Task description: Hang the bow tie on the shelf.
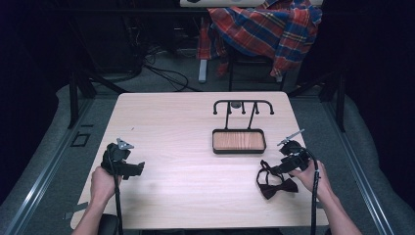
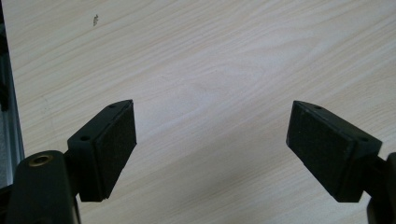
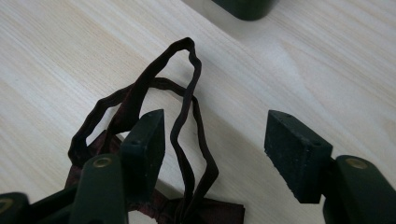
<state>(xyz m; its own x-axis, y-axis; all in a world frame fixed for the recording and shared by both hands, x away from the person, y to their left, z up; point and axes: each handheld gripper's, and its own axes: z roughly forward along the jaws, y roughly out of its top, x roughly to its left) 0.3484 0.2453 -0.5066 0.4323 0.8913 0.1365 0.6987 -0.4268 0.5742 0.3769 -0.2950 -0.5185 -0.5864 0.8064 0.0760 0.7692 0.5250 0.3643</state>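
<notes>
Resting near the table's (image 1: 161, 112) near-left corner, the left gripper (image 1: 138, 169) sat in the person's left hand (image 1: 103, 183), its jaws spread wide over bare wood. From its own view the pads (image 2: 116, 142) framed nothing but grain, and the table's left edge ran close along the left side of that view. A broad stretch of open tabletop lay between this gripper and the stand (image 1: 240, 134).

At the near-right corner the right gripper (image 1: 275, 171) was held by the right hand (image 1: 313, 176) over a dark red bow tie (image 1: 276, 186). The tie lay flat on the wood, close to the table's near edge and not far from its right edge, its thin strap (image 1: 264, 169) looping toward the stand. In the right gripper view the jaws stood wide apart, and part of the strap (image 3: 187, 107) rose between them without being pinched; the left pad (image 3: 152, 144) stood among the loops, and whether it touched the strap I could not tell.

The stand stood right of centre: a black-rimmed tray with a wooden floor, and behind it a black rail with hooked ends on two posts. It was apart from the tie, with a strip of bare wood between them. The table's far half was open wood up to the far edge.
</notes>
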